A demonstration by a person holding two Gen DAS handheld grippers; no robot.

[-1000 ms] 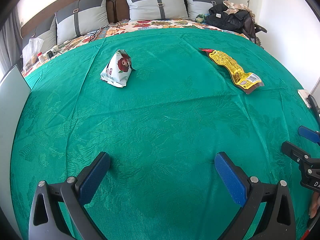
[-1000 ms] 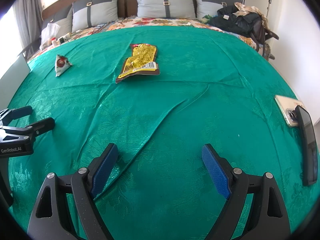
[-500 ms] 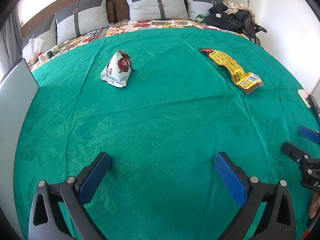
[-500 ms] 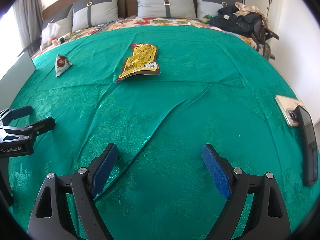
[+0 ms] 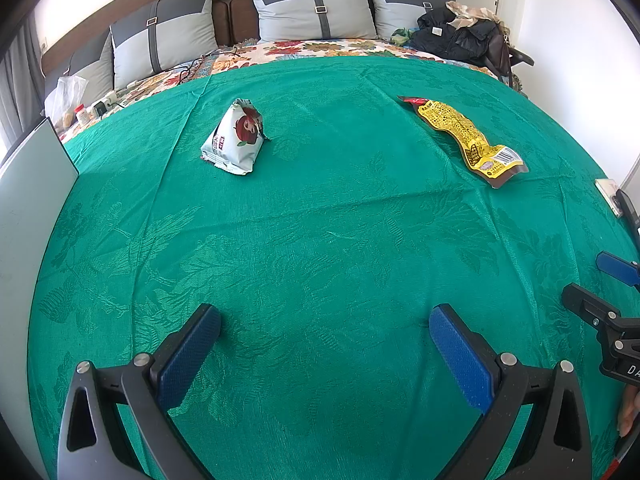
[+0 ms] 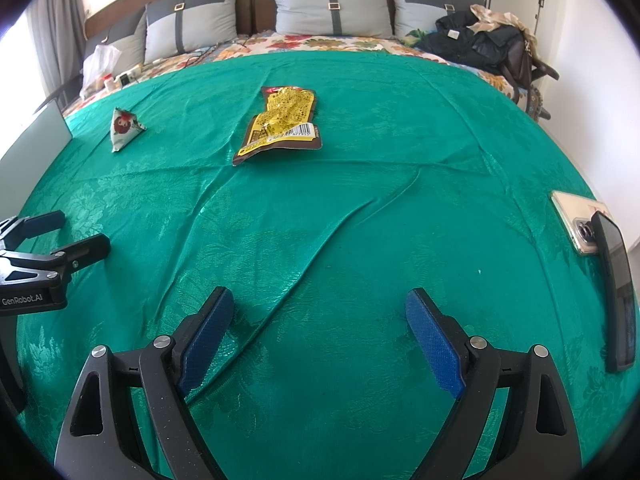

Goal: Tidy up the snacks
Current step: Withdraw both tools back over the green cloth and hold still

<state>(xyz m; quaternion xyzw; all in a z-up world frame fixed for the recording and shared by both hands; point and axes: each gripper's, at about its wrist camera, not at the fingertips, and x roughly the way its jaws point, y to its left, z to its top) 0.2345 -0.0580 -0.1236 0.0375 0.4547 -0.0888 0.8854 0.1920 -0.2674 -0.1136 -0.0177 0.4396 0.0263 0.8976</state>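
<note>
A white snack pouch with a red fruit print (image 5: 236,138) lies on the green bedspread (image 5: 320,240), far ahead and left of my left gripper (image 5: 324,328). A long yellow snack packet (image 5: 464,136) lies far ahead to the right. My left gripper is open and holds nothing. In the right wrist view the yellow packet (image 6: 282,122) lies ahead, slightly left, and the white pouch (image 6: 124,128) sits at the far left. My right gripper (image 6: 320,312) is open over bare cloth. Each gripper shows at the edge of the other's view: the right gripper (image 5: 600,292) and the left gripper (image 6: 60,240).
A grey-white panel (image 5: 28,208) stands at the bed's left edge. Two phones (image 6: 600,240) lie at the right edge. Pillows (image 5: 316,8), a dark jacket pile (image 5: 460,36) and small items with a plastic bag (image 5: 76,108) sit at the head end.
The grey-white panel at the left edge has shifted a little in both views, so the grippers have drifted slightly. The snacks lie where they were.
</note>
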